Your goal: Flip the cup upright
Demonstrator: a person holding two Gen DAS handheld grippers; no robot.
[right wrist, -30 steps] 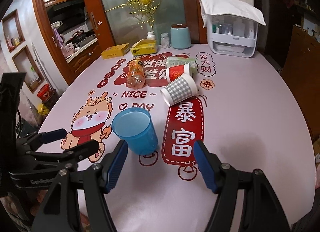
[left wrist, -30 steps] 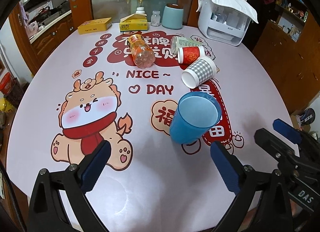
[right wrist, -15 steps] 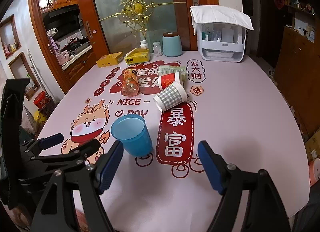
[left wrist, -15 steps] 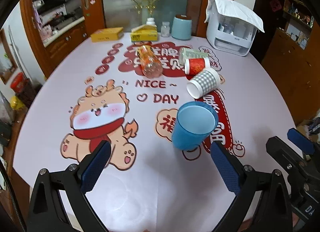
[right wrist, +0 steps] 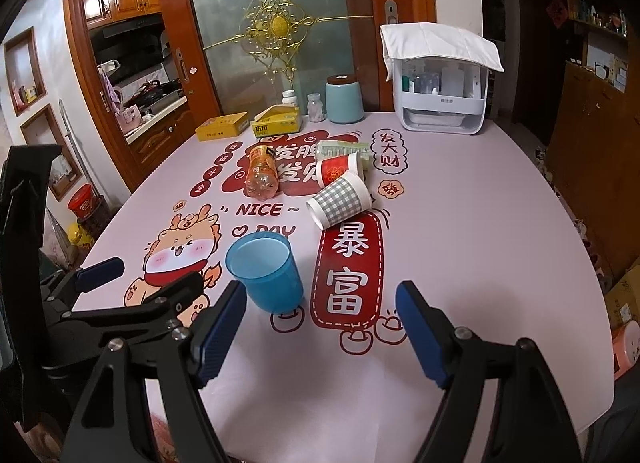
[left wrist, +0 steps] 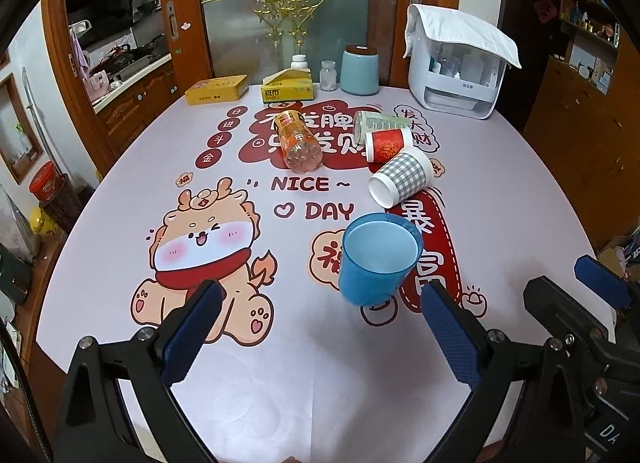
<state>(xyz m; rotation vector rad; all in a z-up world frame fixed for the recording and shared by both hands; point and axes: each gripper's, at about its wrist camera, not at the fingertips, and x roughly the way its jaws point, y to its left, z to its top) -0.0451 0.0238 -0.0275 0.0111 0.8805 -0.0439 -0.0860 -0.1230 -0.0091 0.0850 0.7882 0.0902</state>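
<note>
A blue plastic cup (left wrist: 378, 257) stands upright on the table, mouth up; it also shows in the right wrist view (right wrist: 266, 271). My left gripper (left wrist: 320, 327) is open and empty, held back from the cup near the table's front edge. My right gripper (right wrist: 320, 329) is open and empty, just right of the cup and nearer the edge. A grey checked paper cup (left wrist: 400, 179) lies on its side behind the blue cup. A red paper cup (left wrist: 388, 143) and a pale green cup (left wrist: 374, 121) lie on their sides behind that.
A plastic bottle (left wrist: 298, 141) lies on its side at mid table. Yellow boxes (left wrist: 216, 89), small jars (left wrist: 328, 75), a teal canister (left wrist: 360, 69) and a white covered appliance (left wrist: 456, 63) line the far edge. The round table (left wrist: 280, 383) carries a printed cloth.
Both grippers have pulled back and risen away from the blue cup, so more of the room shows. The cup stands where it was.
</note>
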